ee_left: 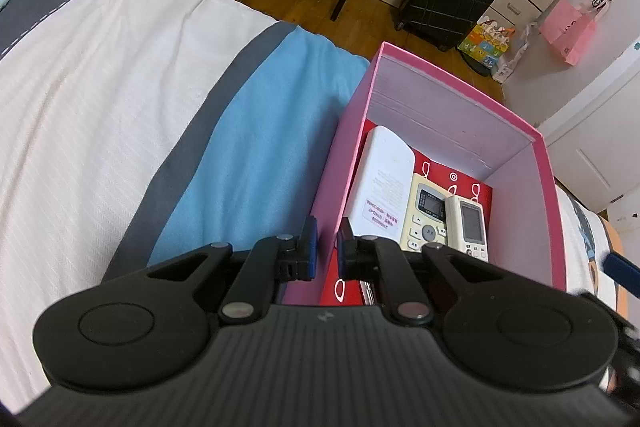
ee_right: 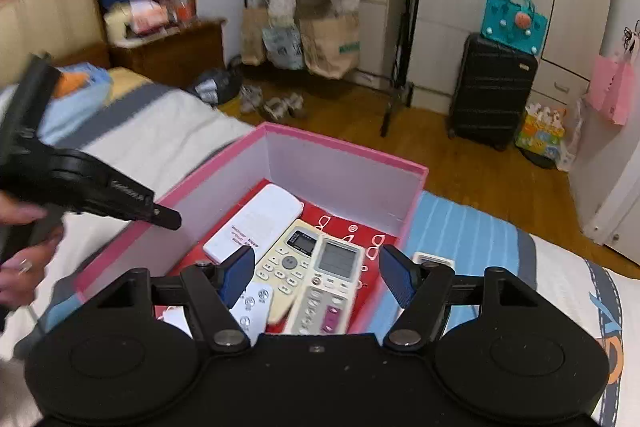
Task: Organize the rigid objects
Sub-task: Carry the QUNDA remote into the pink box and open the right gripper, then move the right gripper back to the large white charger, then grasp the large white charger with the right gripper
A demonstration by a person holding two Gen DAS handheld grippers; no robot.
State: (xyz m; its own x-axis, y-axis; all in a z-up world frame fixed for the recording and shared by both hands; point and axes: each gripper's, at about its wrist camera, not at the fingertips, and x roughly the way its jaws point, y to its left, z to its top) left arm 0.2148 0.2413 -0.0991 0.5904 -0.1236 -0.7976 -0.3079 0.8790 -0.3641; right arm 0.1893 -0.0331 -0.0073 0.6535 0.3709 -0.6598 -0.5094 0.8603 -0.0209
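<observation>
Our left gripper (ee_left: 325,247) pinched the pink box's (ee_left: 546,163) stiff wall; our right gripper (ee_right: 316,273) hung open, empty, above it. The remotes (ee_right: 320,279) lay inside. Light, hard and slick, we judged them best gripped across their narrow sides.

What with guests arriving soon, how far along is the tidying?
Done: several remotes lie in the pink box. In hand: left gripper clamps the box wall; right gripper is open, empty above it. Left: one small white device beside the box.
</observation>
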